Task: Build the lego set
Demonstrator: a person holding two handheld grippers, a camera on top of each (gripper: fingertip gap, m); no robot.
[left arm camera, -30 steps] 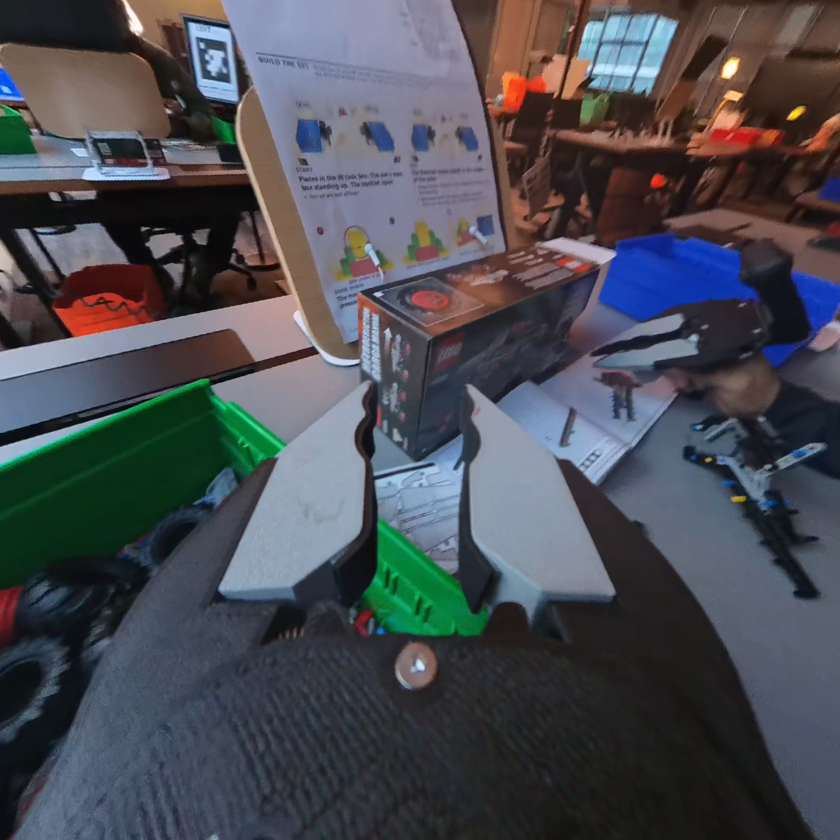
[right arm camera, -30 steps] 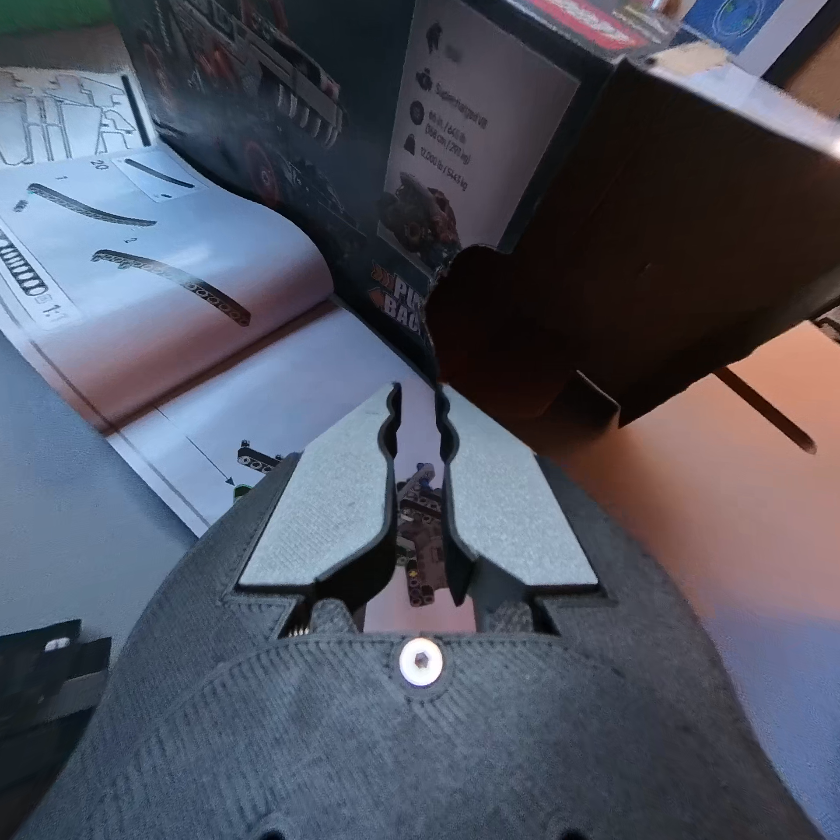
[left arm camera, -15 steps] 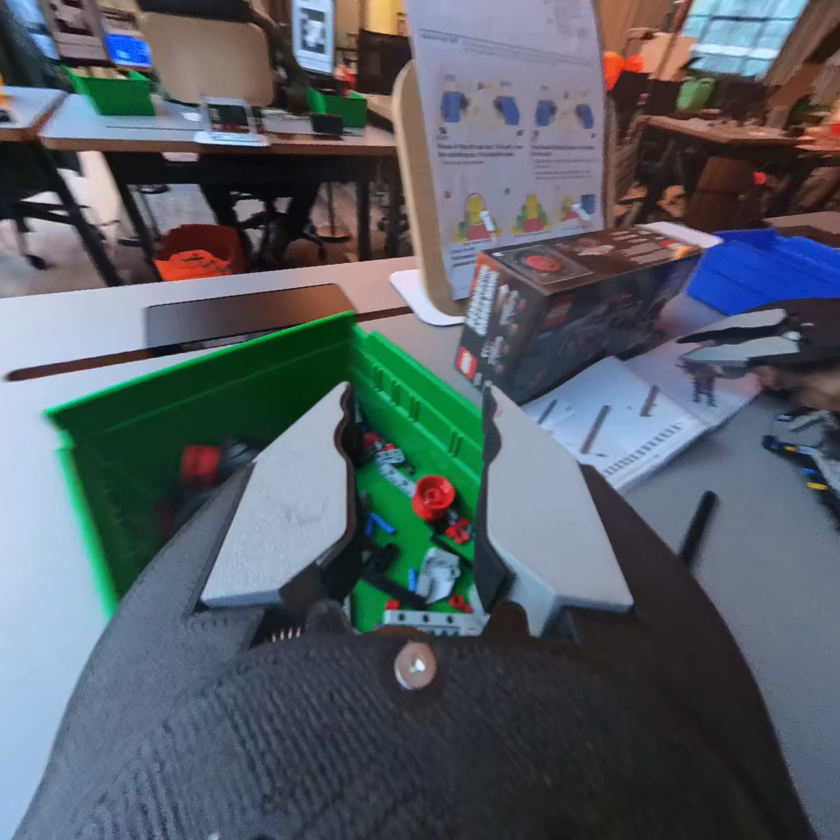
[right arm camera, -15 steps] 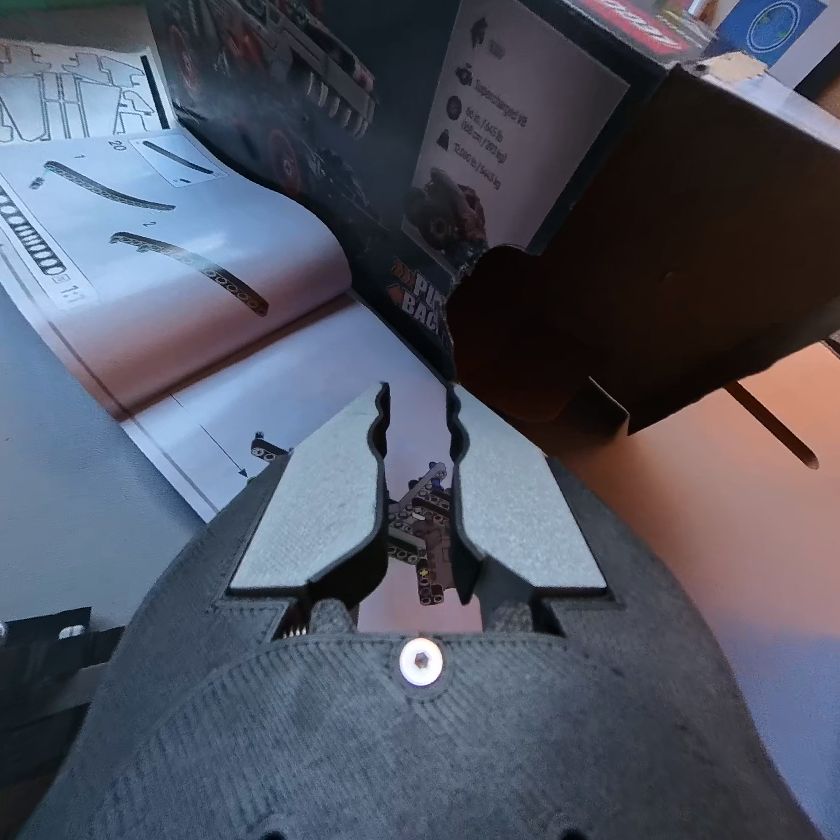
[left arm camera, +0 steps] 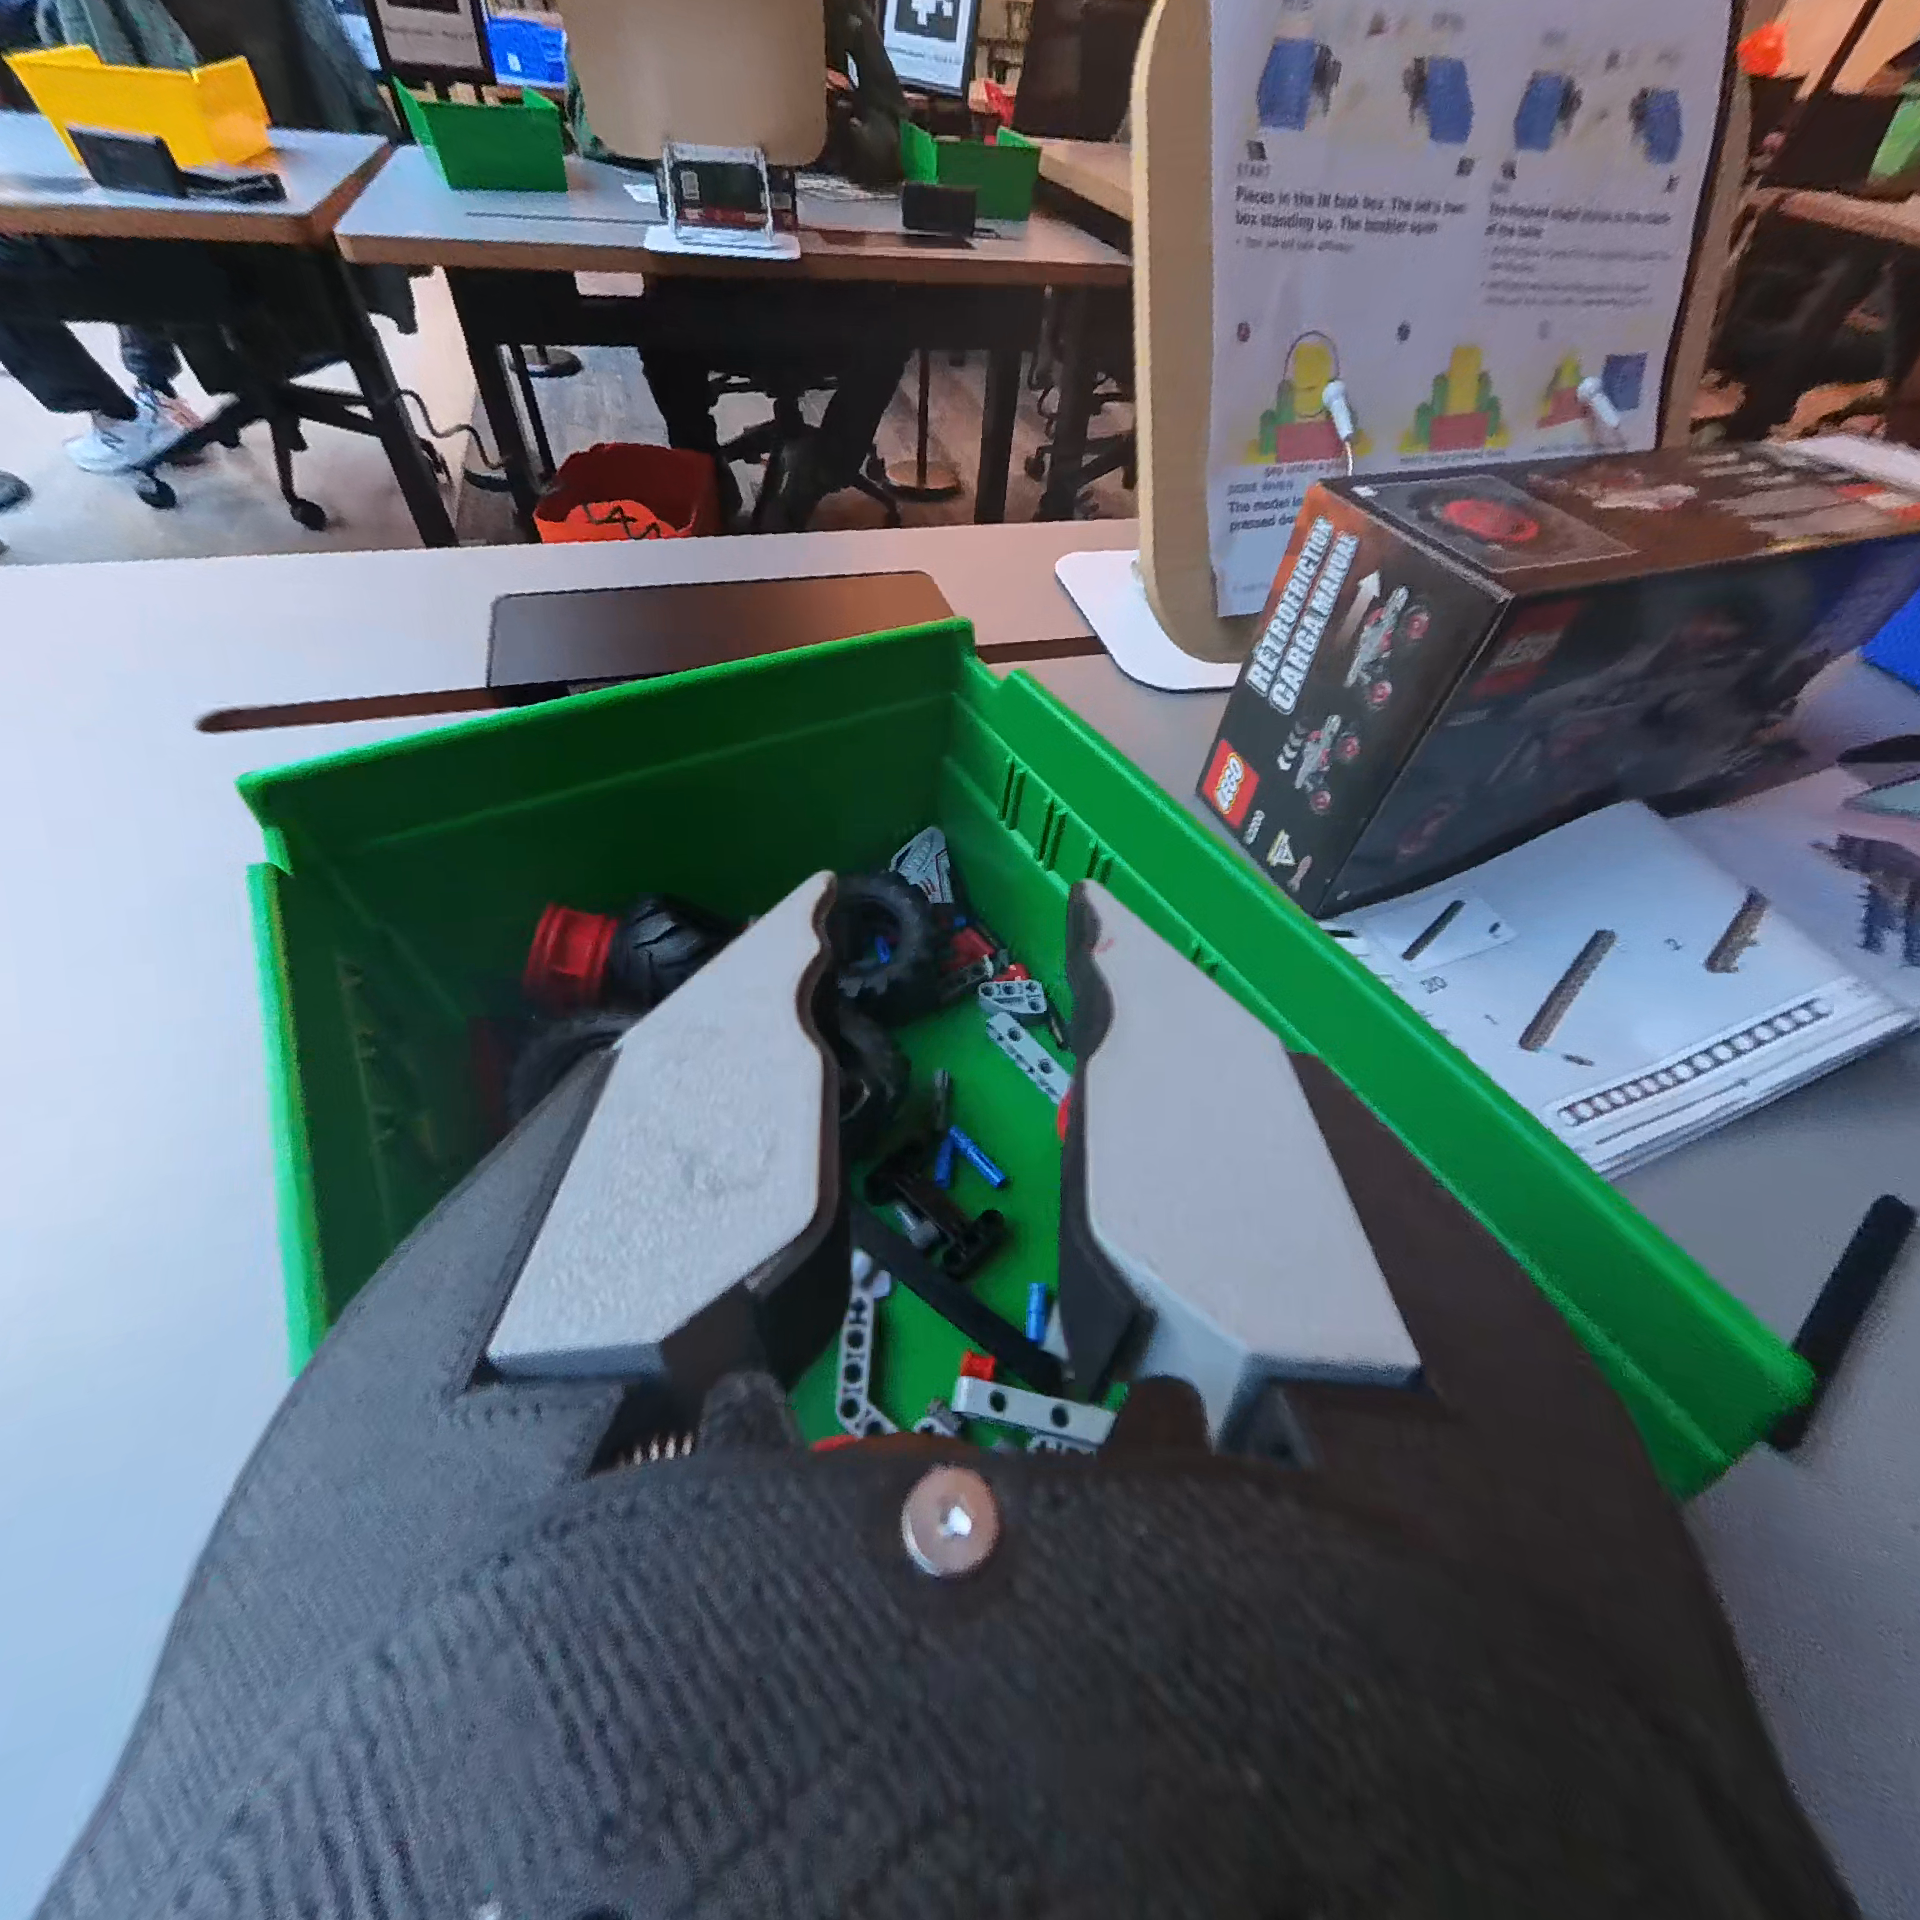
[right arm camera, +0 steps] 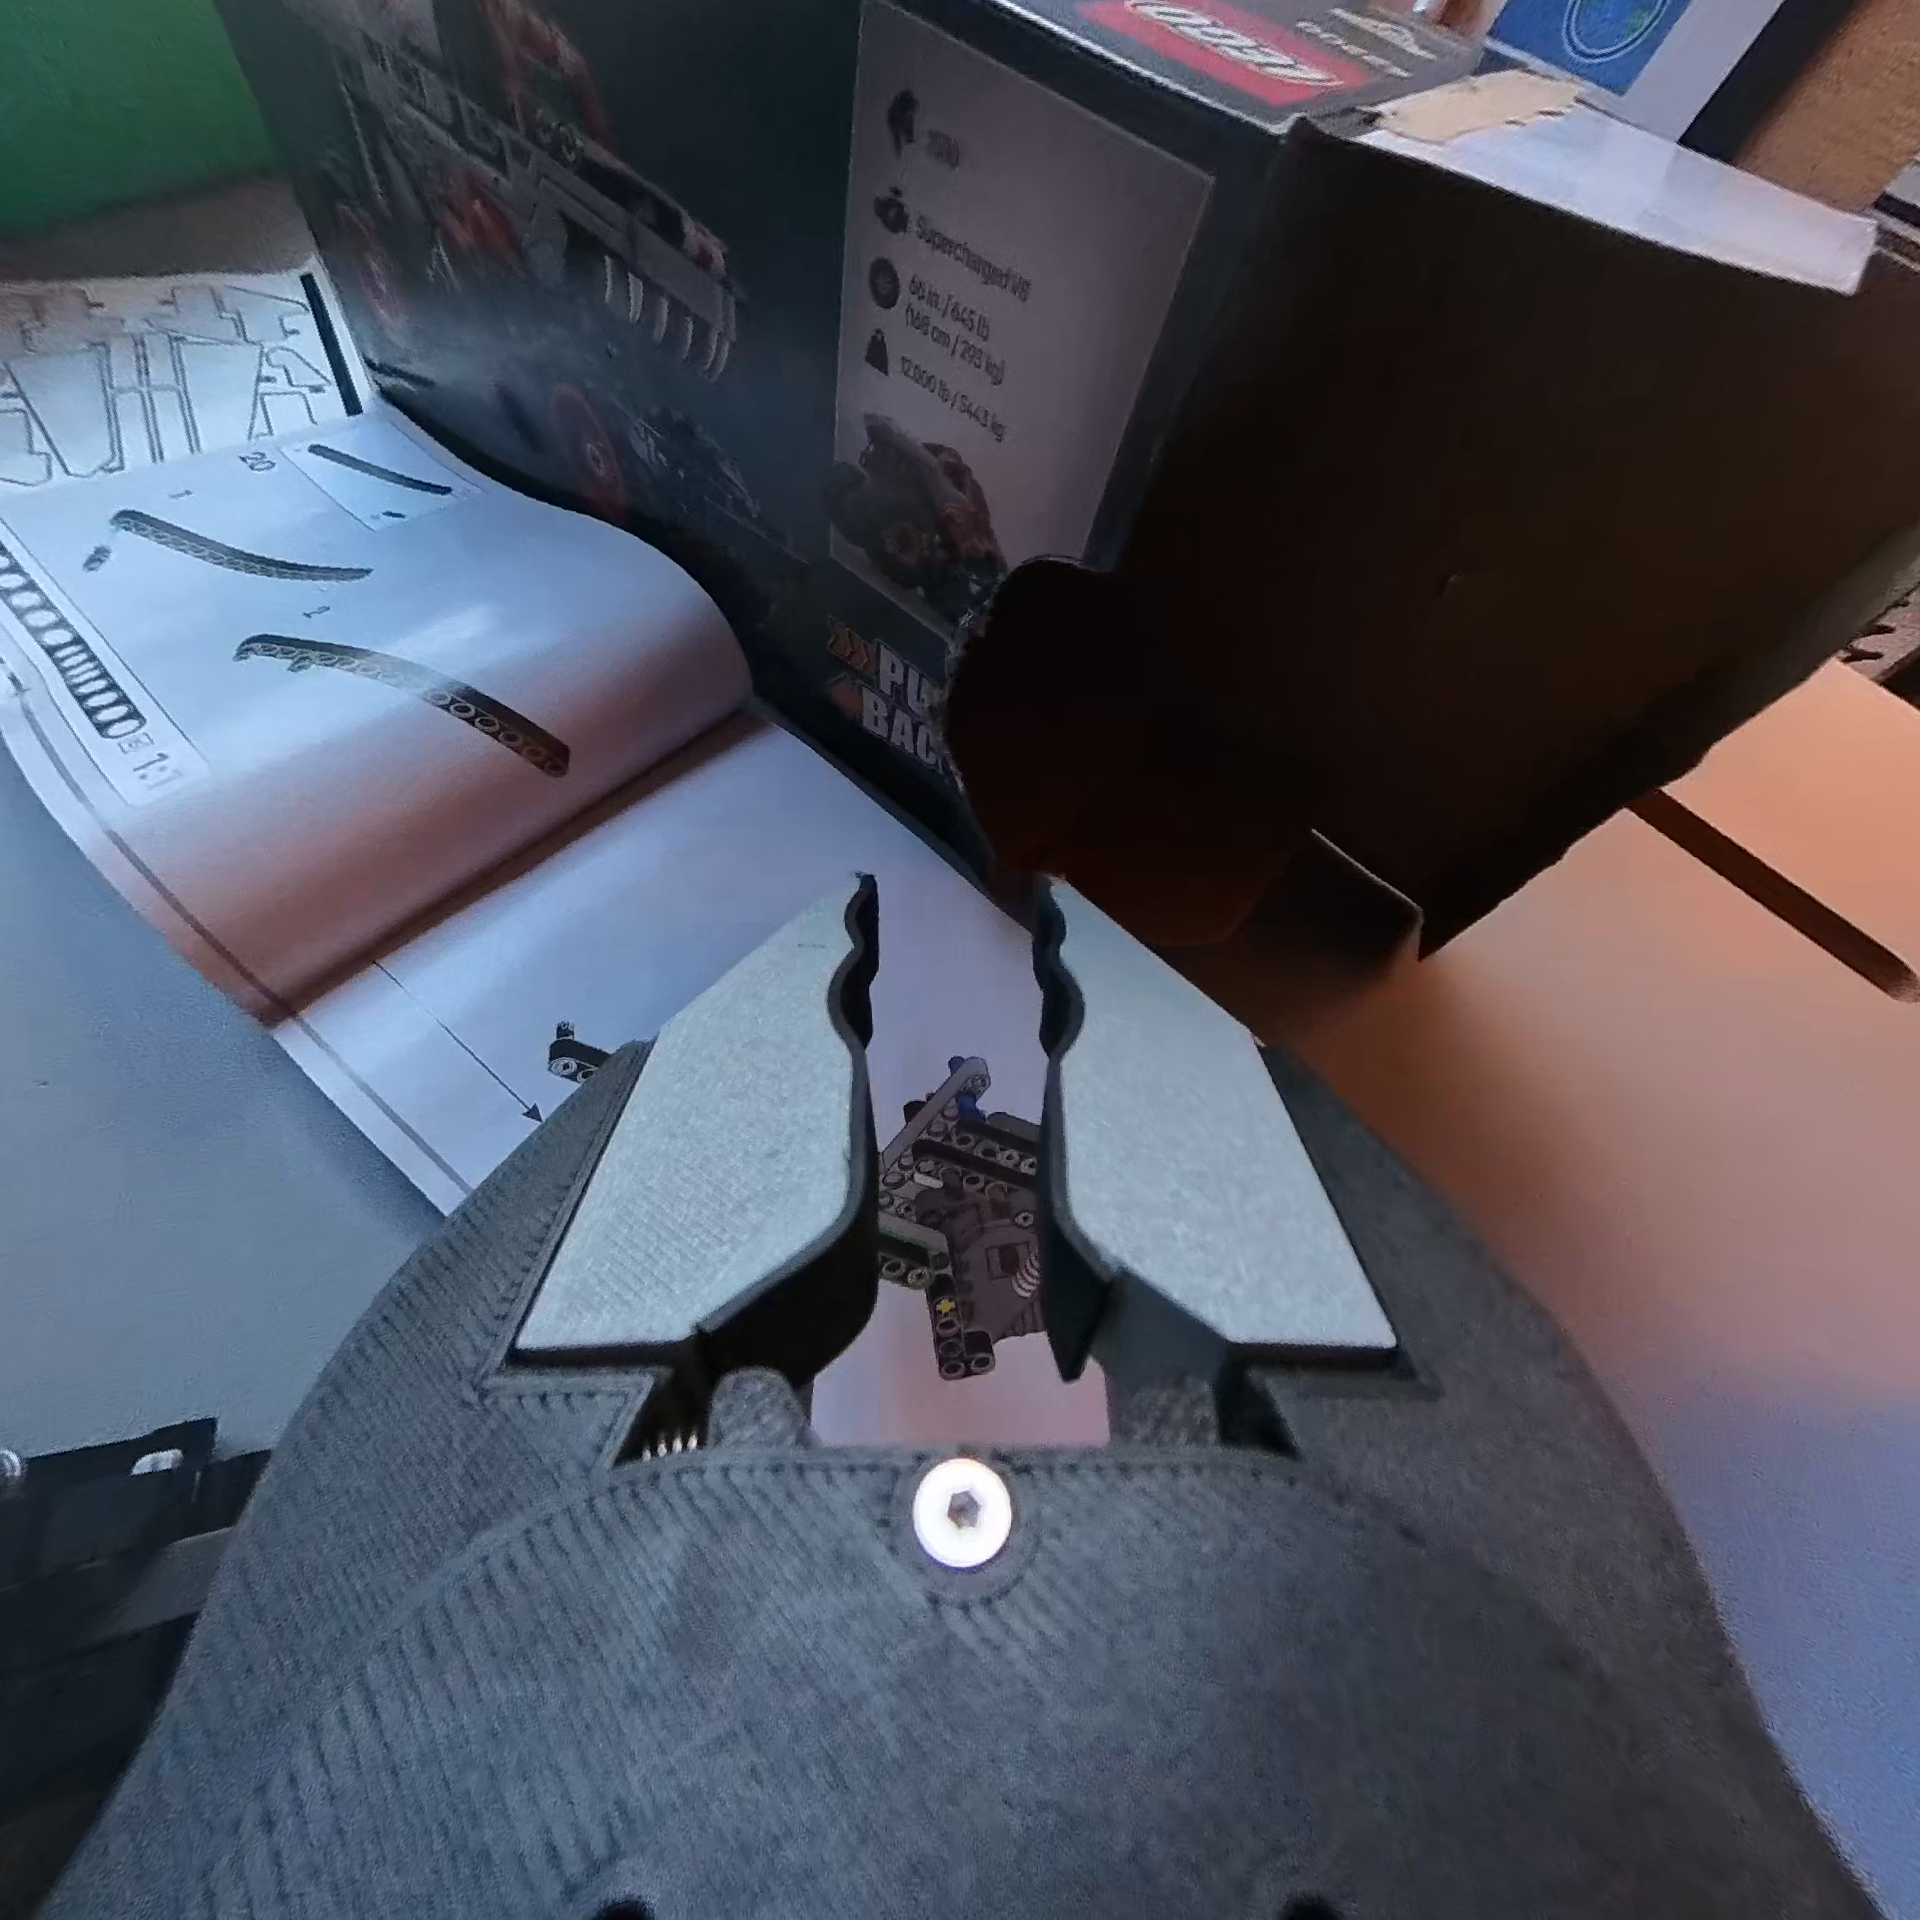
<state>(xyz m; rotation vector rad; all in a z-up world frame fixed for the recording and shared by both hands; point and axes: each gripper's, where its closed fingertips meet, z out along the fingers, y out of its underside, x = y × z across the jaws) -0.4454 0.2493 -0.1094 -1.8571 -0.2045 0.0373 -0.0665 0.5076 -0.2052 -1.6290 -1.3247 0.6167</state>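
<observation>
Left gripper (left arm camera: pixel 945 914) released, empty, hovering above the green bin (left arm camera: pixel 1299 1049) of loose lego pieces (left arm camera: pixel 940 1174) on the desk (left arm camera: pixel 125 1039); right gripper (right arm camera: pixel 951 899) released, empty, over the open instruction booklet (right arm camera: pixel 416 727), just beside the set box (right arm camera: pixel 727 312).

Each of the two tools, the left gripper (left arm camera: pixel 948 914) and the right gripper (right arm camera: pixel 950 896), has a black ribbed 3D-printed plastic body with a silver screw just behind two pale grey textured fingers (left arm camera: pixel 707 1143) edged in wavy black, and a small coil spring at the left finger's base.
</observation>
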